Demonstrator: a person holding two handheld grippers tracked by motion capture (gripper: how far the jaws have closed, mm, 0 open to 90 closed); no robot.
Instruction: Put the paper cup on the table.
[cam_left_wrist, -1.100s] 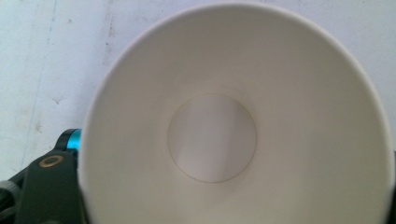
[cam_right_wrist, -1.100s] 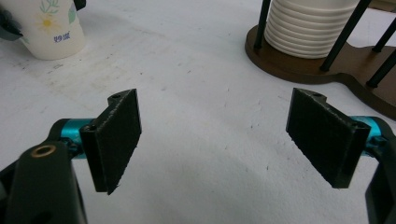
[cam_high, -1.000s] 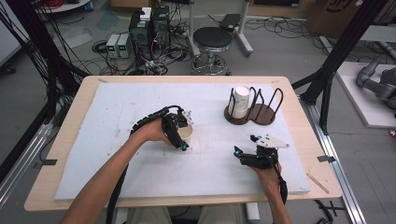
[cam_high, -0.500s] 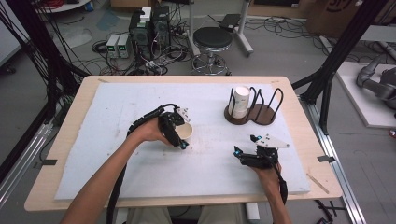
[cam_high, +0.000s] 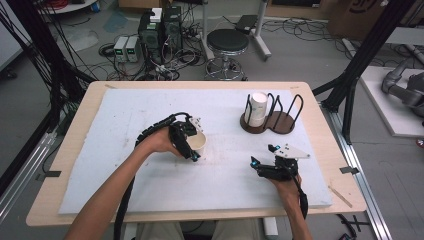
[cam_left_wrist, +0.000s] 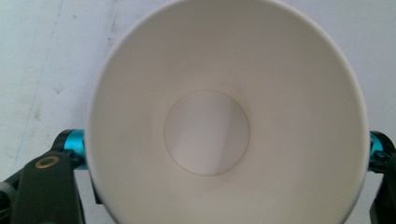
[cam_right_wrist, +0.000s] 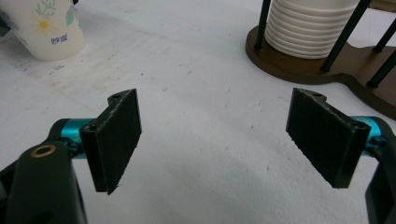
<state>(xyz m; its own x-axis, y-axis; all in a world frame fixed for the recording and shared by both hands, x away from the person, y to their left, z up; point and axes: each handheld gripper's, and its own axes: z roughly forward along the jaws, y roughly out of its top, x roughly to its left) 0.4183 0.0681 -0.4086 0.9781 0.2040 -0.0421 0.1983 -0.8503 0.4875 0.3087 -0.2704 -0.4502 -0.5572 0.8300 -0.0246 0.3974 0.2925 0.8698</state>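
My left tongs are closed around a white paper cup, which stands upright on the white mat that covers the table. Looking along these tongs, I see straight down into the cup: its round mouth spreads between my two jaws, the flat bottom shows as a pale disc in the middle, and the inside looks empty. The jaws themselves are mostly hidden behind the cup's wall, so I judge the grip from the high view, where the black jaws sit on either side of the cup; I think the pads press on it, though the contact itself is hidden.

My right tongs are open with nothing between them. In their own view the two black pads stand well apart over bare mat. They rest low, near the mat, well apart from the left tongs.

Ahead of my right tongs and off to one side stands the same cup, showing a flower print on its wall. Ahead on the other side is a dark wooden holder with black wire hoops, and in one of its bays sits a stack of white cups, their ribbed rims clear in the right tongs' view. The holder is well apart from both tongs.
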